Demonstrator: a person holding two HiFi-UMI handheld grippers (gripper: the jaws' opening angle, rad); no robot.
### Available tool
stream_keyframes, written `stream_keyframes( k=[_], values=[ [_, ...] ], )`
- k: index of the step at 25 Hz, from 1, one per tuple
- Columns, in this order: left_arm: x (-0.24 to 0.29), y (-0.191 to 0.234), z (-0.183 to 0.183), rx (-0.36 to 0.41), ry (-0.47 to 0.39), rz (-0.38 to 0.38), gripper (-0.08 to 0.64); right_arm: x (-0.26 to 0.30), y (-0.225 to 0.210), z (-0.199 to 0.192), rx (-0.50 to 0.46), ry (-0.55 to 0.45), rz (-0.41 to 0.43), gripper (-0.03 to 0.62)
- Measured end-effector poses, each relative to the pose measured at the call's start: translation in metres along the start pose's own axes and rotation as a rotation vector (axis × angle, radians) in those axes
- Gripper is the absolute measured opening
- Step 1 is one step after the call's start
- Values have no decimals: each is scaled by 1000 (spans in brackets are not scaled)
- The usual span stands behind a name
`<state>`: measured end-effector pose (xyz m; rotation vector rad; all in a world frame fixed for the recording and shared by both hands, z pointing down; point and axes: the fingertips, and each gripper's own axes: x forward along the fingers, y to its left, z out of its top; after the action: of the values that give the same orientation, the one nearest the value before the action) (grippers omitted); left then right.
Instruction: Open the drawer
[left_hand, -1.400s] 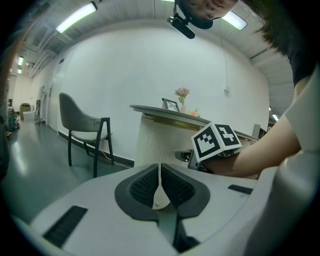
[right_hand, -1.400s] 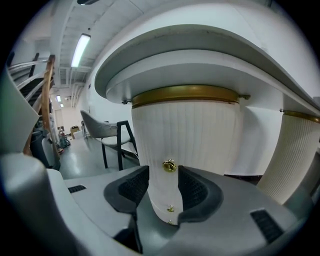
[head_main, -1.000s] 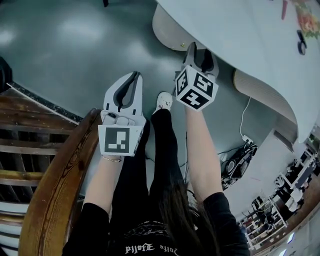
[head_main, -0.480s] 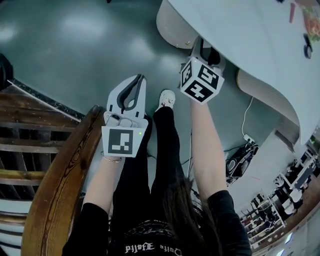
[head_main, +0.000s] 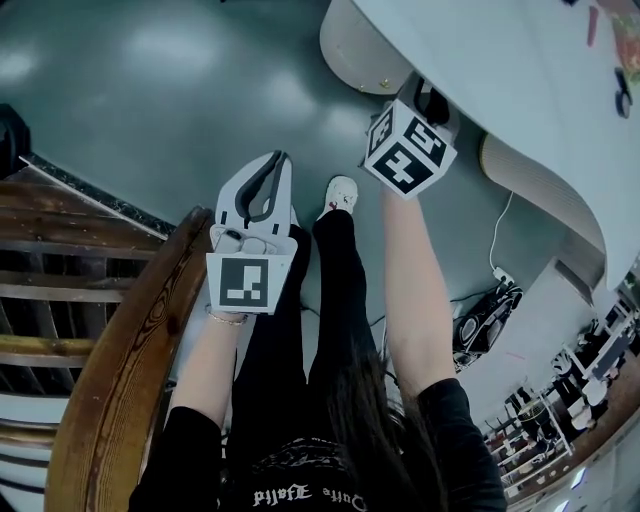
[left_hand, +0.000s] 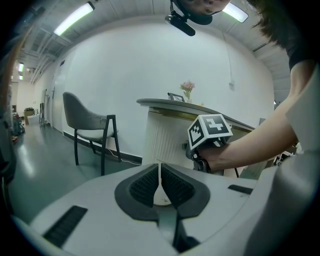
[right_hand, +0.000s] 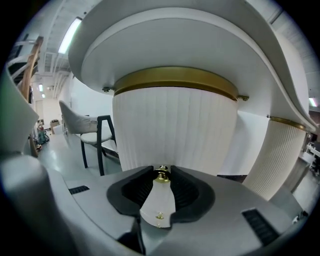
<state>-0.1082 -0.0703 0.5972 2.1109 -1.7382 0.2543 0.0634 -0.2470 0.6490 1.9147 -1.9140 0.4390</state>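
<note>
Drawer (head_main: 352, 55) shows in the head view as a rounded white front tucked under the edge of the pale table (head_main: 500, 60). The right gripper (head_main: 427, 97) is pushed in against it below the table's rim. The left gripper (head_main: 274, 162) hangs well apart from it, out over the grey floor (head_main: 150, 90) beside a wooden rail (head_main: 120, 340).

In the left gripper view that gripper's jaws lie together with nothing between them, so it is closed and empty. The ribbed front stands well ahead of it, with the other hand and its marker cube against it. A dark-legged chair (left_hand: 90, 122) stands off to the left.

In the right gripper view the ribbed front fills the middle, curved like a drum and capped by a gold band (right_hand: 175, 80). A small brass knob (right_hand: 161, 174) sits right at the jaw tips, between the two pads. The jaws have just been closing, and the pads now appear to press the knob from both sides.

That knob looks like the only place to take hold. It is small, hard and probably slick, so I would expect a shallow grip to slip. The front looks stiff and the drawer likely has some weight, so a straight, steady pull seems to be what it needs.
</note>
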Motion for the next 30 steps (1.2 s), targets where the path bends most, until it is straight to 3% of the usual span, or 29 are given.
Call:
stream_keyframes(
  k=[10,16,30],
  values=[
    [-4,6,-9,-59,36,34,32,-1,1,-1,13,17,14,126],
    [-6,6,-4,-35,65,25,32,-2,1,0,8,36,17,126],
    [0,10,11,-52,44,51,32,-4,1,2,-12,52,36,124]
  ],
)
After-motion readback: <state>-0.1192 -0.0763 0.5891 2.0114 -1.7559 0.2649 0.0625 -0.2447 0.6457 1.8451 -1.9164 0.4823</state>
